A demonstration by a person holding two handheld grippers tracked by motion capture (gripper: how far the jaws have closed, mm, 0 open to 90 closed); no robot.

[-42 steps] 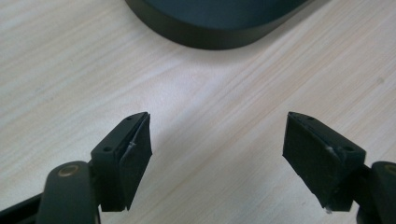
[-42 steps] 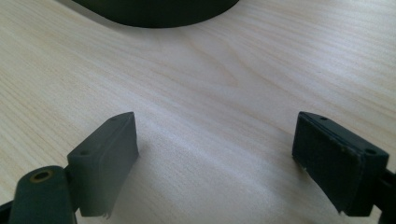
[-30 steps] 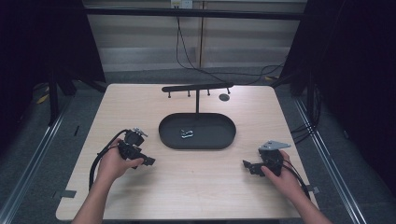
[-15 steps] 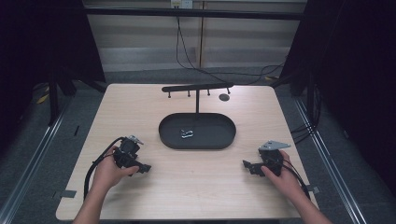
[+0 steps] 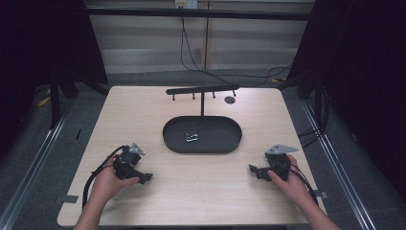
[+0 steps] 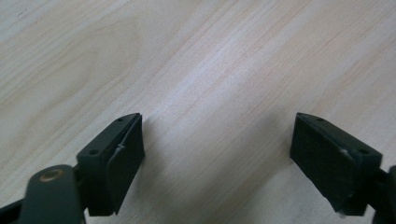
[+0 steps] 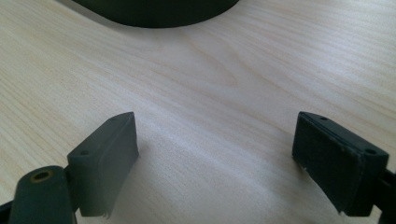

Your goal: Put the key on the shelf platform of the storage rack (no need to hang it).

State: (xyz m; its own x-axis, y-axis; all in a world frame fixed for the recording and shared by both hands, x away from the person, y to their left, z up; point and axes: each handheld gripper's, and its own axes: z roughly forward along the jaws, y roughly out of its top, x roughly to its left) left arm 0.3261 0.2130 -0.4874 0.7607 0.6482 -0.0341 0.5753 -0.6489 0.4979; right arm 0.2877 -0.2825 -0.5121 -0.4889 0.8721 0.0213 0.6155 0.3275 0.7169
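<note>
From the high view we see one light wooden desk (image 5: 191,191), one black oval tray (image 5: 225,143) at its middle holding a small metal piece (image 5: 192,138), and one black rack (image 5: 201,90) behind it. The left gripper (image 5: 143,177) has drawn back toward the near left edge since a second ago; the right gripper (image 5: 253,168) has stayed put. In the left gripper view we see its jaws spread over bare wood. In the right gripper view we see jaws spread likewise, the tray's rim (image 7: 154,14) ahead.
</note>
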